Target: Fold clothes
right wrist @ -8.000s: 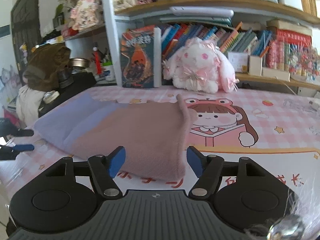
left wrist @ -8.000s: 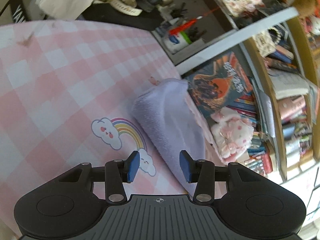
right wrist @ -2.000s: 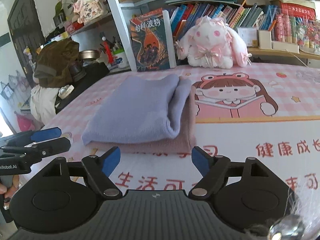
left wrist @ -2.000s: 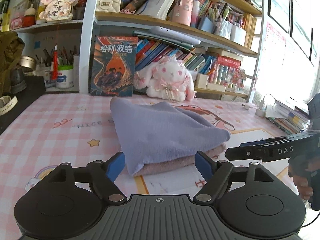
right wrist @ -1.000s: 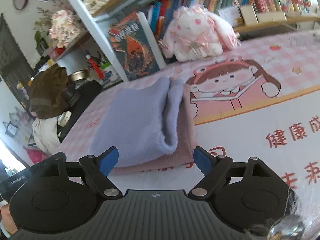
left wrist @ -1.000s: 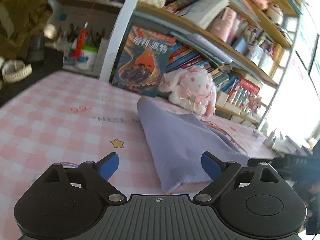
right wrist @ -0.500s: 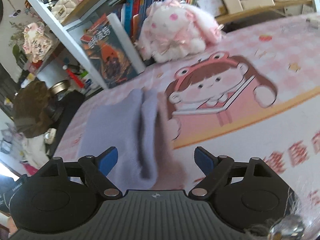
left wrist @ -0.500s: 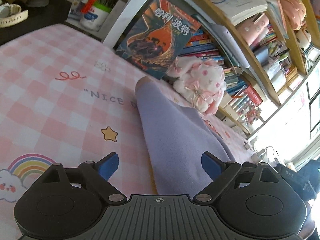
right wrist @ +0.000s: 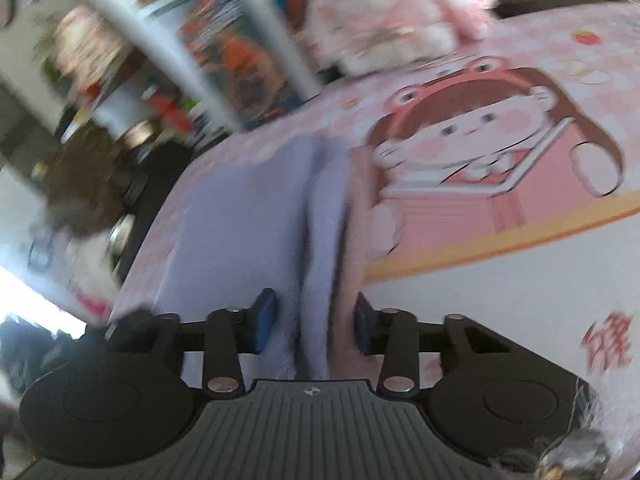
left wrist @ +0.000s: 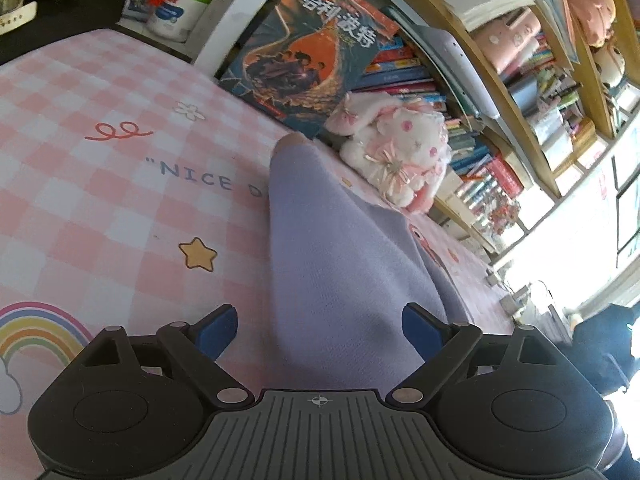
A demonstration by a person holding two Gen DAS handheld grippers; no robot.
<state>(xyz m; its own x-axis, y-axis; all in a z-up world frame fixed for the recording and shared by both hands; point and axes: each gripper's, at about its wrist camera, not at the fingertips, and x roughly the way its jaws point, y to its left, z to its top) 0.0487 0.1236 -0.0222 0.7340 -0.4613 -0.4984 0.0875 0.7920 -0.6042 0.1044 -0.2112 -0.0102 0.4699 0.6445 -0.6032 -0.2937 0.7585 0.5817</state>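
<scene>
A folded lavender garment (left wrist: 332, 264) lies on a pink one on the cartoon table mat (left wrist: 100, 200). My left gripper (left wrist: 320, 328) is open at the stack's near end, and the lavender fold runs between its blue pads without touching them. In the blurred right wrist view the lavender layer (right wrist: 240, 216) and the pink layer (right wrist: 354, 240) show edge-on. The right gripper (right wrist: 312, 324) is closing its jaws, and both pads press on the stack's folded edge.
A pink-and-white plush rabbit (left wrist: 396, 152) and an upright book (left wrist: 312, 52) stand behind the stack against the crowded bookshelf. A white jar (left wrist: 176, 12) sits at the back left. A brown bundle (right wrist: 80, 176) lies off the mat's left edge.
The right gripper has moved in over the stack's edge and its jaws have narrowed from wide apart onto the cloth. The left gripper has come closer and rolled, jaws still wide.
</scene>
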